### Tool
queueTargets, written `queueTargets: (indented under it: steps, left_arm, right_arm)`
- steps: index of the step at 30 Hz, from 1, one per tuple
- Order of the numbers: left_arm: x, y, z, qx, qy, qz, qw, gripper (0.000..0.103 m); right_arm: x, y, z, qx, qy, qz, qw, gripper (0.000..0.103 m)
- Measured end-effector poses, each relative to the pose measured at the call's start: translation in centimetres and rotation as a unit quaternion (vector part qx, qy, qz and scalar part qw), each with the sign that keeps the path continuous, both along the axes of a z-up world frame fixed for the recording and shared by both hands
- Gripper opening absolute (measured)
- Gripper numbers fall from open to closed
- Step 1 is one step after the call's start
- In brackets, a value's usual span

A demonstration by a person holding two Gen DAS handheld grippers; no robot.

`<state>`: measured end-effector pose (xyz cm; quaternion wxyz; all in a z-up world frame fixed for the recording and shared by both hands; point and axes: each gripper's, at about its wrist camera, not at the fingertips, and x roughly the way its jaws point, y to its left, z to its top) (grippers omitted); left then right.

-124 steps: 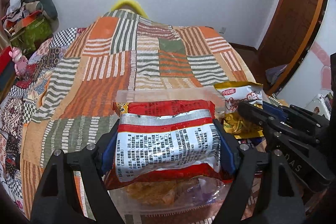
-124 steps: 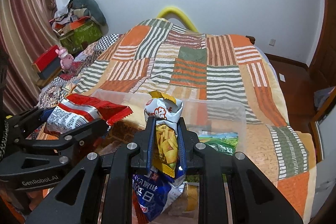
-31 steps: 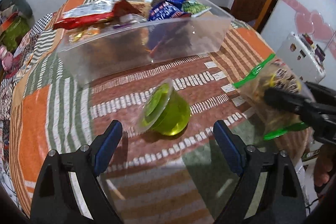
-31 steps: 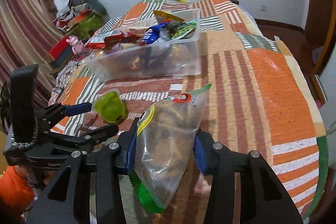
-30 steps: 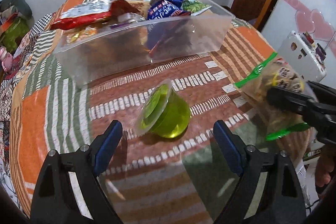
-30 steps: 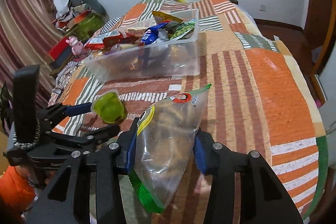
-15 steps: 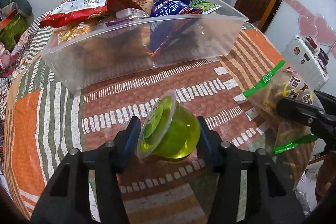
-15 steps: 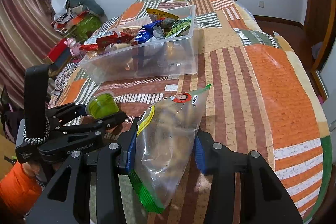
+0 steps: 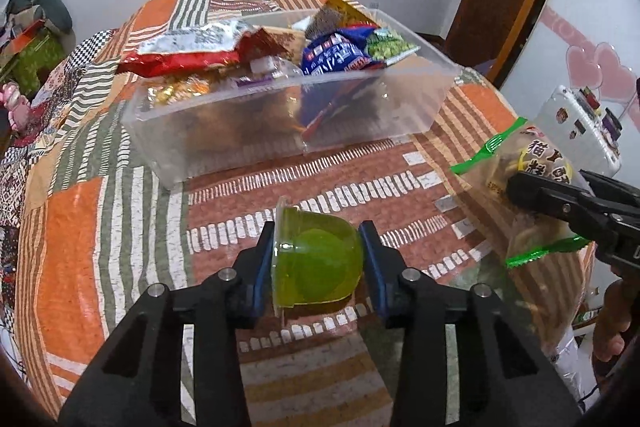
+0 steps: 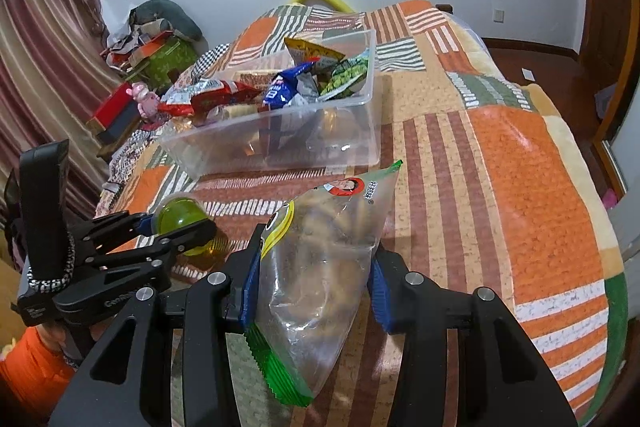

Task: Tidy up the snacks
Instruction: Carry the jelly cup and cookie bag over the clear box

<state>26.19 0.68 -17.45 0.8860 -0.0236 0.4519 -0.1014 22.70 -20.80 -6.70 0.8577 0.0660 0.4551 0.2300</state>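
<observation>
On a patchwork quilt [image 9: 80, 235], 2 hand-held grippers carry snacks toward a clear plastic bin [image 9: 288, 123] already heaped with packets. At left, the left gripper [image 9: 318, 263] has just been closing and is now clamped on a green jelly cup [image 9: 316, 267], held on its side with the lid rim against the left pad, just above the quilt and short of the bin. At centre, a red packet [image 9: 180, 55] and a blue packet [image 9: 332, 55] ride above the bin's rim. At right, the right gripper [image 10: 314, 283] is clamped on a clear bag of biscuits [image 10: 324, 259] with green edging, its lower end hanging free.

The risks look plain: the cup's smooth, tapering wall could slip from the pads if squeezed harder or tilted; the limp bag may swing and catch the bin wall; anything dropped onto the piled packets could slide back out.
</observation>
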Motion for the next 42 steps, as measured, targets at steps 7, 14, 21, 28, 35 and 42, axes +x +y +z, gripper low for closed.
queueTargets:
  steps: [7,14,21,28,35,42]
  left_arm:
    - [-0.1,-0.1,2.1,0.003,-0.029,0.005,0.9996,0.04]
    - [0.7,0.0,4.4,-0.012,-0.055,0.008,0.9984,0.04]
    - [2.3,0.0,7.6,-0.026,-0.09,0.015,0.9955,0.04]
    - [4.4,-0.4,9.1,-0.034,-0.109,0.014,0.9933,0.04]
    - [7.0,-1.0,8.8,-0.028,-0.111,0.01,0.9934,0.04]
    - [9.5,-1.0,7.5,-0.032,-0.099,0.013,0.9945,0.04]
  right_arm:
    - [0.8,0.1,1.5,0.005,-0.022,-0.002,1.0,0.041]
    - [2.3,0.8,3.3,0.008,-0.05,-0.003,0.999,0.041]
    - [4.0,1.3,5.0,0.018,-0.078,-0.006,0.997,0.041]
    - [5.8,2.0,5.8,0.014,-0.099,-0.003,0.995,0.041]
    - [8.3,2.6,4.8,0.007,-0.097,-0.003,0.995,0.041]
    - [10.6,3.9,3.7,-0.01,-0.094,0.01,0.996,0.041]
